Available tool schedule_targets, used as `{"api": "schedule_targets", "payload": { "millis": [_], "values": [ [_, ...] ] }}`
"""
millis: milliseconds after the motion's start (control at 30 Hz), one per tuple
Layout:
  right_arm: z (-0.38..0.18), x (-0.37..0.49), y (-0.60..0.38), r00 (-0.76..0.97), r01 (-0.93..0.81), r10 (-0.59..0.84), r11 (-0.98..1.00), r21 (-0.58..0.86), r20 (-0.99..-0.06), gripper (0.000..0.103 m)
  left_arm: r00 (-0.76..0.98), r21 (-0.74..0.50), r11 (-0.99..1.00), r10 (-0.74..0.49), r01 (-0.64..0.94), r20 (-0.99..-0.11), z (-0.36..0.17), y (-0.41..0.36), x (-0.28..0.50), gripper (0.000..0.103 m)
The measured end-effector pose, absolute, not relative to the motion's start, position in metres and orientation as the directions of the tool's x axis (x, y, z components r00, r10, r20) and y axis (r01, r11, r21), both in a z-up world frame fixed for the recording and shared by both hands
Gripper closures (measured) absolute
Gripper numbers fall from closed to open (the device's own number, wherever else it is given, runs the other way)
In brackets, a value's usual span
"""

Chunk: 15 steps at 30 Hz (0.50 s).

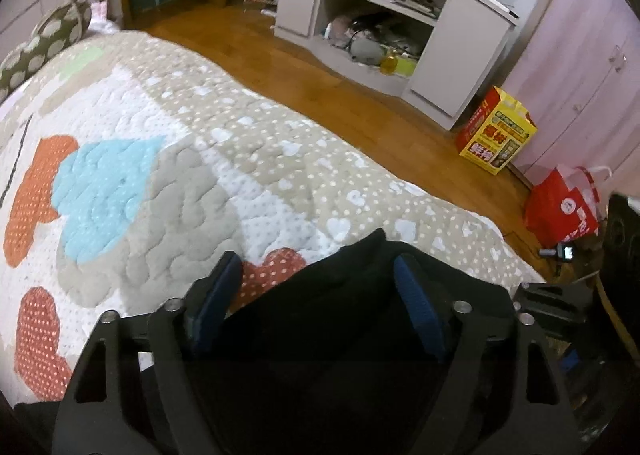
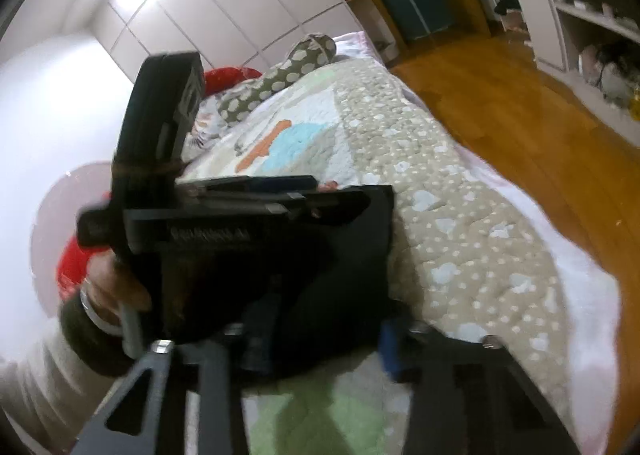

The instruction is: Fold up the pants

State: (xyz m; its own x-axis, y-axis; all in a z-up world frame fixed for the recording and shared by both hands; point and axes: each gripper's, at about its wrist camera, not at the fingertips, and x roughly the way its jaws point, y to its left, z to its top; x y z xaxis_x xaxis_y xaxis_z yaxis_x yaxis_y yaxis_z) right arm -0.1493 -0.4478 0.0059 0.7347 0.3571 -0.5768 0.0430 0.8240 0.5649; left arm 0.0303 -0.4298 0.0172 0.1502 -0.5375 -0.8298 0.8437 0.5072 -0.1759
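Now I have the black pants [image 1: 320, 295] lying on the quilted bed [image 1: 168, 183], and my left gripper [image 1: 318, 279] straddles them, jaws spread. My right gripper [image 2: 320, 347] is also wide, so I should close both squarely on the edge before lifting evenly.

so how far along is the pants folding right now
Done: the black pants are on the quilt, apparently already gathered into a compact dark bundle; how many folds is unclear. In hand: the left gripper has fabric between spread fingers, and the right gripper also reaches the bundle, blurred. Left: whether more folds are needed cannot be judged from these views.
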Motion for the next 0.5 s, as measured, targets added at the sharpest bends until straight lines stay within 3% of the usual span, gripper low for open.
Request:
{"api": "schedule_targets", "payload": {
  "millis": [67, 100, 267, 500],
  "values": [
    [0.011, -0.148, -0.447, 0.748, 0.033, 0.369, 0.809, 0.586, -0.552, 0.075, 0.109, -0.223, 0.478, -0.574, 0.85, -0.812, 0.02, -0.43, 0.03, 0.071],
    [0.017, -0.147, -0.446, 0.758, 0.018, 0.382, 0.799, 0.601, -0.53, 0.076, 0.096, -0.243, 0.475, -0.585, 0.846, -0.806, 0.025, -0.429, 0.03, 0.075],
    [0.063, -0.141, -0.419, 0.774, -0.12, 0.448, 0.798, 0.59, -0.448, 0.077, 0.188, -0.239, 0.533, -0.626, 0.812, -0.757, 0.071, -0.391, 0.036, 0.075],
    [0.083, -0.113, -0.318, 0.674, -0.351, 0.617, 0.752, 0.558, -0.407, 0.076, 0.367, -0.326, 0.716, -0.628, 0.617, -0.686, 0.122, -0.249, 0.052, 0.075]
  ]
}}
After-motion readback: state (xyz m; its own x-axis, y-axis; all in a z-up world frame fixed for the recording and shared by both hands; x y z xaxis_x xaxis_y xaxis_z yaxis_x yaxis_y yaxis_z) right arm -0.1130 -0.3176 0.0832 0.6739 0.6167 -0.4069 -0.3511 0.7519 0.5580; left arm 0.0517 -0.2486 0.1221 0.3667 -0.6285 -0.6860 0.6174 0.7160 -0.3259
